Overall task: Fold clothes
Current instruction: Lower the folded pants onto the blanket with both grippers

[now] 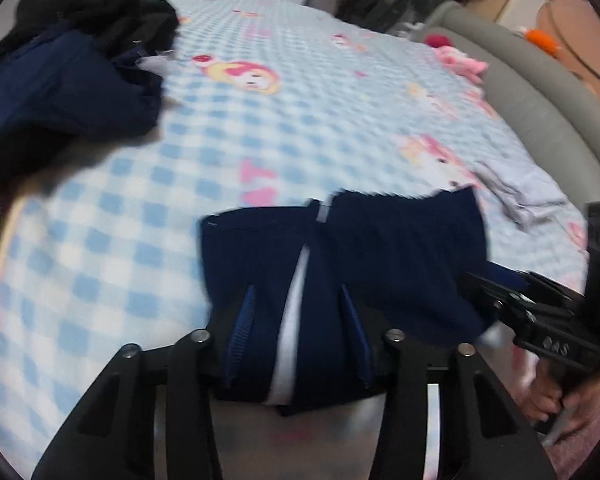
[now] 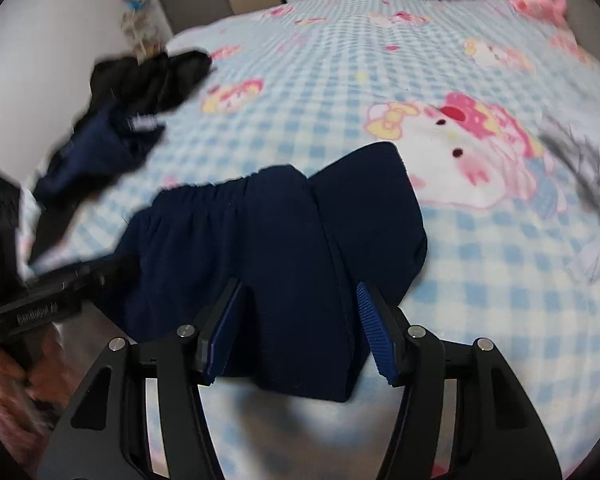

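Both tools pitch steeply down toward the near edge of the bed (image 1: pixel 340 92), each straddling part of the same folded navy garment (image 1: pixel 380 264).

Left tool (image 1: pixel 300 332): fingers spread about halfway, blue ribbed pads (image 1: pixel 242 332) on either side of the garment's near-left portion, where a white stripe (image 1: pixel 294 320) runs between them. The pads look to lie against the cloth, but motion blur hides whether they press on it; grip cannot be told.

Right tool (image 2: pixel 298 328): fingers about half spread, with the garment's near-right fold between them. A gap shows beside the right pad (image 2: pixel 374 336), so the cloth is between the fingers but not pinched.

Right hand (image 1: pixel 560 400) is wrapped round its tool's handle at the right edge of the left view, partly cut off by the frame. In the right view, the left hand (image 2: pixel 24 364) is low at the left edge, blurred.

Garment sits on the blue-check cartoon blanket (image 2: pixel 480 260) at the near edge of the bed, elastic waistband (image 2: pixel 204 196) toward the far-left.

Far left: heap of dark clothes (image 1: pixel 80 64), navy and black, individual pieces not separable. Right: a pale grey garment (image 1: pixel 528 196), crumpled, blurred. Both frames are smeared overall.
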